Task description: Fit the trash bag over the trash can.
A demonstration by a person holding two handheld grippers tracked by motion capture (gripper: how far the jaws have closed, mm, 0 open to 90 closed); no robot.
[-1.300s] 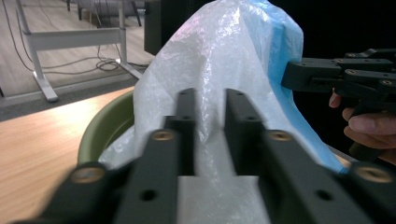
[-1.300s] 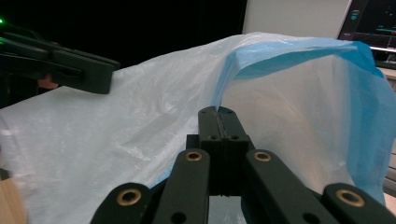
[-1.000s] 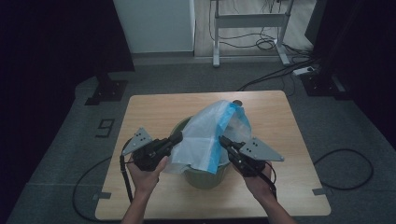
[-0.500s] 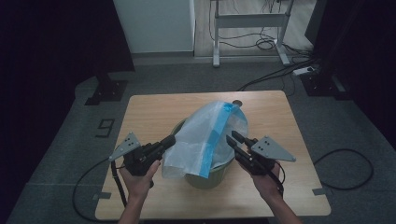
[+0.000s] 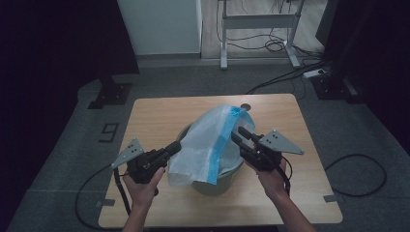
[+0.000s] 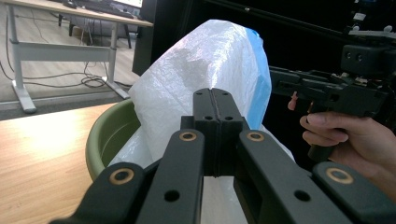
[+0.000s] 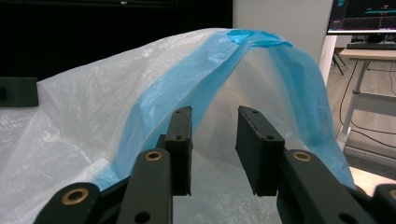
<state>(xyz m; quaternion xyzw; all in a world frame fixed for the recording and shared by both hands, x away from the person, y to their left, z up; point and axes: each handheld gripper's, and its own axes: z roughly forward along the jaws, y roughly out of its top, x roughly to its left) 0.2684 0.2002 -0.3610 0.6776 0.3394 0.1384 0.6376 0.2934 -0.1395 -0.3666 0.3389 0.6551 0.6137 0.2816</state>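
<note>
A white plastic bag (image 5: 205, 145) with a blue band stands tented over a green bucket (image 5: 212, 187) in the middle of the wooden table (image 5: 159, 116). My left gripper (image 5: 176, 145) is at the bag's left edge with its jaws pressed together, seemingly pinching the film. In the left gripper view the shut left gripper (image 6: 215, 93) points at the bag (image 6: 201, 60) above the bucket's rim (image 6: 100, 140). My right gripper (image 5: 237, 134) is open at the bag's right side. In the right gripper view the right gripper (image 7: 214, 112) gapes before the blue band of the bag (image 7: 159, 98).
A small round dark object (image 5: 245, 106) lies on the table behind the bag. Cables (image 5: 358, 174) trail over the grey floor around the table. A metal desk frame (image 5: 256, 29) stands at the back, and dark stands flank both sides.
My left gripper has drawn back toward the near left, pulling the bag's left side out over the bucket's rim. My right gripper has eased slightly back and right.
</note>
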